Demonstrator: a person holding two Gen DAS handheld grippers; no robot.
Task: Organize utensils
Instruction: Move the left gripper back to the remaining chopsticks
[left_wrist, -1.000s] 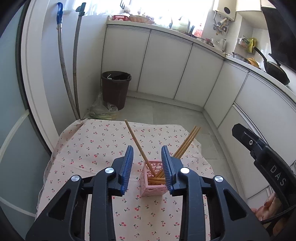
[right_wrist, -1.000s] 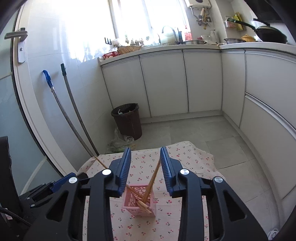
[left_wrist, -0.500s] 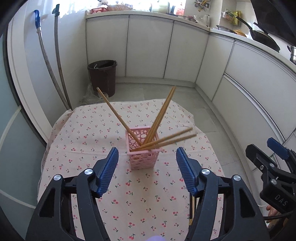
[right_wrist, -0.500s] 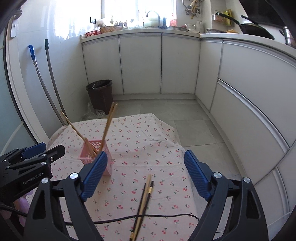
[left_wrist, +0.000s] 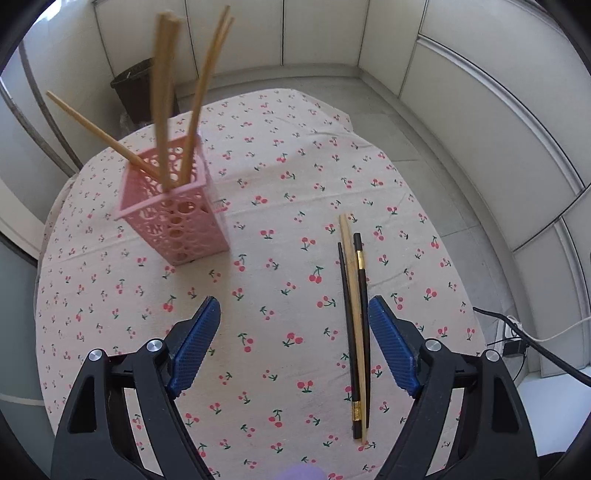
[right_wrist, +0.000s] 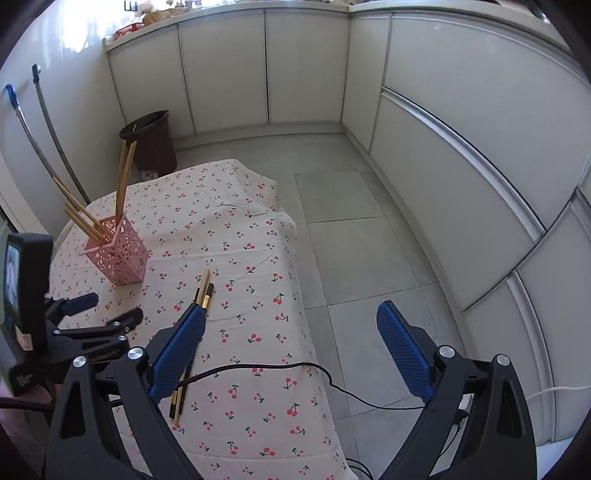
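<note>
A pink perforated holder stands on the cherry-print cloth with several wooden chopsticks leaning in it. Two black chopsticks and one wooden one lie loose on the cloth, just inside the right finger of my left gripper. Its jaws are opening and the pads touch nothing. In the right wrist view the holder is at the left and the loose chopsticks run under the left finger of my right gripper. That gripper's jaws are opening too, empty, over the table's right edge. My left gripper shows low on the left.
A black cable crosses the near part of the cloth and drops to the tiled floor. A brown bin and two long handles stand beyond the table. White cabinets line the back and right.
Both grippers have opened wide, drawn back from the pink holder and sunk toward the cloth. The chopsticks that stood between their jaws now lean in the holder. The loose chopsticks have come into view.
</note>
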